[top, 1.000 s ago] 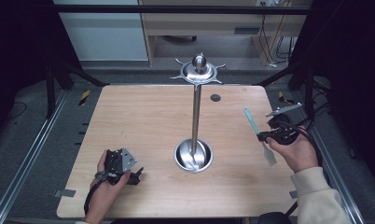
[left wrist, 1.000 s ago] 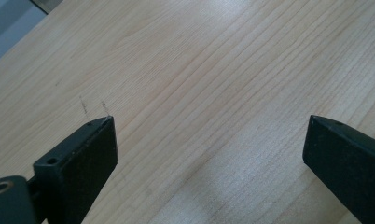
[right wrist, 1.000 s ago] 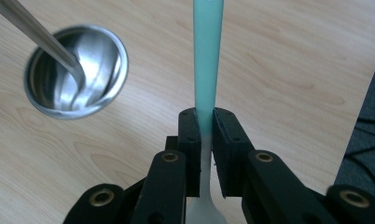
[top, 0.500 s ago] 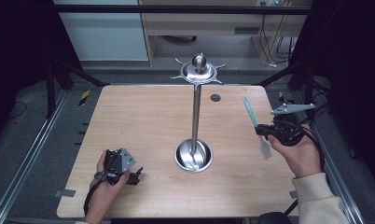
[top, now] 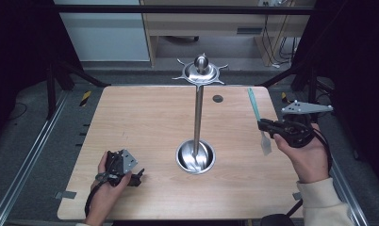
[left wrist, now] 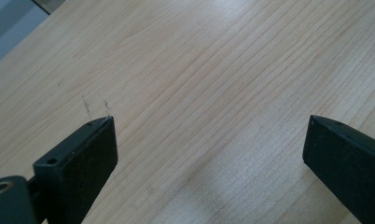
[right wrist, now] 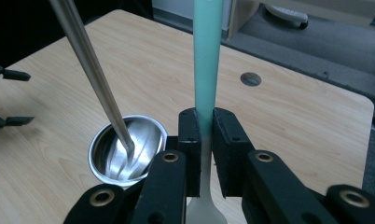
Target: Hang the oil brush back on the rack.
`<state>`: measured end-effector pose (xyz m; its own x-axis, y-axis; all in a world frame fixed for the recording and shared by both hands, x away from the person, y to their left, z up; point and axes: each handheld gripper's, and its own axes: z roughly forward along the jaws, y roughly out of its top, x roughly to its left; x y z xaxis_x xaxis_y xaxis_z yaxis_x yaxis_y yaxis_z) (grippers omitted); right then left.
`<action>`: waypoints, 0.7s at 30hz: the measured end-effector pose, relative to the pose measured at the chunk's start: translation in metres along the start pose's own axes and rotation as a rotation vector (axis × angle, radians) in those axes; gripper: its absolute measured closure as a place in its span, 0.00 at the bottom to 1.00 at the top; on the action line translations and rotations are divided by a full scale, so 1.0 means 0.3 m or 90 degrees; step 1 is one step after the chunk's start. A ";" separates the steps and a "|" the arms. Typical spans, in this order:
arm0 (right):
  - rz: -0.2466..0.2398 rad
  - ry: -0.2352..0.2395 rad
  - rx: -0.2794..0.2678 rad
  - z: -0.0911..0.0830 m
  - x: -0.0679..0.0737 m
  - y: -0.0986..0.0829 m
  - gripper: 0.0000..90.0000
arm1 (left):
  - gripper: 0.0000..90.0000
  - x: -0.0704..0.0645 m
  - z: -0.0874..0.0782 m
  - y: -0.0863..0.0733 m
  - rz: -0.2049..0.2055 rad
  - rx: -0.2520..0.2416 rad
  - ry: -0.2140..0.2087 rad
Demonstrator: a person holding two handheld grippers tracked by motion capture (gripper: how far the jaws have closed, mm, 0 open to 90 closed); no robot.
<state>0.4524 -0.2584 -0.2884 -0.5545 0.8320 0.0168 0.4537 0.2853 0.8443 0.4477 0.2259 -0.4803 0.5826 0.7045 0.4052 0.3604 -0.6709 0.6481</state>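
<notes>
The right claw (top: 267, 125) was clamped shut on the neck of a teal-handled spatula (top: 256, 114), near the right edge of the surface (top: 145, 117). In the right gripper view the teal handle (right wrist: 208, 60) ran straight up and away between the closed jaws, while the pale blade (right wrist: 205, 212) hung below them toward the person. The utensil's long axis thus lay roughly from the near edge to the far edge, blade end nearer the person.

The steel utensil stand (top: 196, 155) stood at the middle of the surface, to the left of the right claw, with its hook crown (top: 200, 71) high on the pole. The right hand was plainly the nearer one. The left claw (left wrist: 204, 154) rested wide open and empty by the near left corner, well apart.
</notes>
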 end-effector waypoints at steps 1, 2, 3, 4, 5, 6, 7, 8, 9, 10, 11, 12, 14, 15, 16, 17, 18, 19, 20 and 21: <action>-0.002 0.002 -0.006 -0.005 0.004 0.003 0.91 | 0.03 -0.001 0.000 0.000 0.000 0.000 0.000; 0.000 0.004 -0.009 -0.010 0.008 0.005 0.91 | 0.03 -0.001 0.000 0.001 0.001 -0.001 0.000; 0.000 0.004 -0.009 -0.010 0.008 0.005 0.91 | 0.03 -0.001 0.000 0.001 0.001 -0.001 0.000; 0.002 0.012 -0.020 -0.020 0.016 0.010 0.91 | 0.03 -0.001 0.000 0.001 0.001 0.000 0.000; 0.000 0.014 -0.024 -0.022 0.018 0.011 0.91 | 0.03 -0.001 0.000 0.000 0.000 0.000 0.000; 0.001 0.016 -0.026 -0.025 0.021 0.012 0.91 | 0.03 0.000 0.000 0.000 0.000 0.000 0.000; 0.001 0.016 -0.026 -0.025 0.021 0.012 0.91 | 0.03 0.000 0.000 0.000 0.000 0.000 0.000; -0.004 0.016 -0.032 -0.029 0.025 0.015 0.91 | 0.03 0.000 0.000 0.000 -0.001 0.000 0.001; -0.004 0.017 -0.033 -0.031 0.026 0.016 0.91 | 0.03 0.000 0.000 0.000 -0.001 0.000 0.000; -0.006 0.017 -0.034 -0.033 0.028 0.018 0.91 | 0.03 0.000 0.000 0.000 -0.001 0.000 0.000; -0.006 0.017 -0.034 -0.033 0.028 0.018 0.91 | 0.03 0.000 0.000 0.000 -0.001 0.000 0.000; -0.007 0.016 -0.036 -0.036 0.030 0.021 0.91 | 0.03 0.000 0.000 0.000 0.000 0.000 0.000; -0.010 0.018 -0.048 -0.047 0.039 0.030 0.91 | 0.03 0.000 0.001 0.000 0.000 0.000 0.000; -0.011 0.019 -0.052 -0.051 0.042 0.033 0.91 | 0.03 0.000 0.001 0.000 -0.001 -0.001 0.000; -0.012 0.020 -0.055 -0.053 0.045 0.036 0.91 | 0.03 0.000 0.000 0.000 -0.001 -0.001 0.000; -0.012 0.020 -0.055 -0.053 0.045 0.036 0.91 | 0.03 0.000 0.000 0.000 -0.001 -0.001 0.000; -0.012 0.021 -0.056 -0.056 0.049 0.038 0.91 | 0.03 0.000 0.000 0.000 -0.001 -0.001 0.000; -0.014 0.025 -0.062 -0.061 0.056 0.042 0.91 | 0.03 0.000 0.000 0.000 -0.001 0.000 0.000; -0.014 0.027 -0.065 -0.063 0.058 0.043 0.91 | 0.03 0.001 0.000 0.000 -0.001 0.000 0.000; -0.016 0.027 -0.068 -0.066 0.061 0.044 0.91 | 0.03 0.001 0.000 0.000 0.000 0.000 0.000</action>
<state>0.4346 -0.2489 -0.2663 -0.5951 0.8035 0.0159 0.3636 0.2516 0.8969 0.4478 0.2261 -0.4803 0.5823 0.7049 0.4050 0.3610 -0.6706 0.6480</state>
